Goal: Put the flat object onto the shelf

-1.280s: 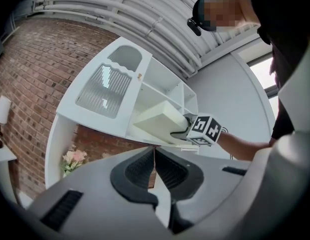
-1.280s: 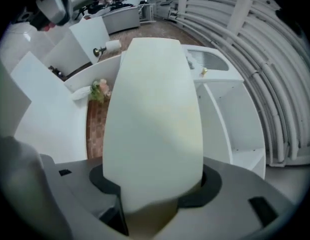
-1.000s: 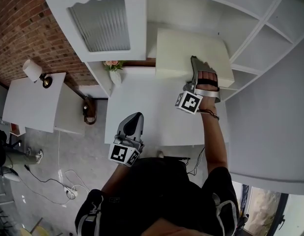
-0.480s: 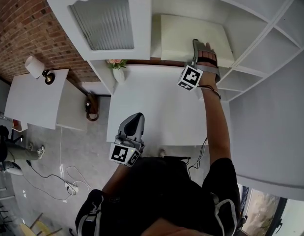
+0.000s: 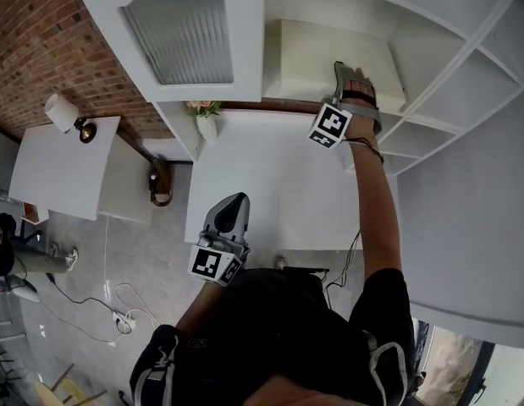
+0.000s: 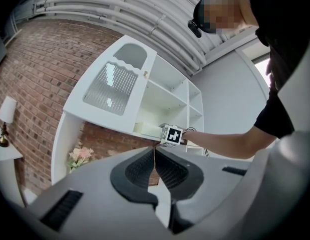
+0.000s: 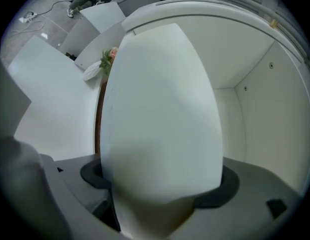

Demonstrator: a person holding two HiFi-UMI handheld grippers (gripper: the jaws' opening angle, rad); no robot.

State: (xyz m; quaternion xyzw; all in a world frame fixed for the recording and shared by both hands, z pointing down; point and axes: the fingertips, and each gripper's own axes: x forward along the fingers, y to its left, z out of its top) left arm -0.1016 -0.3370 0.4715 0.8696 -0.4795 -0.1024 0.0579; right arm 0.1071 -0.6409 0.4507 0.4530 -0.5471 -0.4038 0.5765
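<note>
The flat object (image 5: 317,53) is a cream, box-like slab lying in the lowest open compartment of the white shelf (image 5: 393,19). My right gripper (image 5: 340,70) reaches in at the slab's front right corner. In the right gripper view the slab (image 7: 160,104) fills the space between the jaws, which stand wide on either side of its near end without visibly pressing on it. My left gripper (image 5: 232,211) hovers over the table's front edge. Its jaws (image 6: 155,153) are shut and hold nothing.
A white table (image 5: 270,189) stands under the shelf. A small vase of pink flowers (image 5: 204,118) sits at its back left corner. A cabinet door with ribbed glass (image 5: 173,32) closes the shelf's left part. Left of it are a brick wall, a lamp (image 5: 63,112) and a second white table (image 5: 58,172).
My right gripper has carried the slab away from me, deeper into the shelf compartment, and now barely moves. My left gripper has stayed put.
</note>
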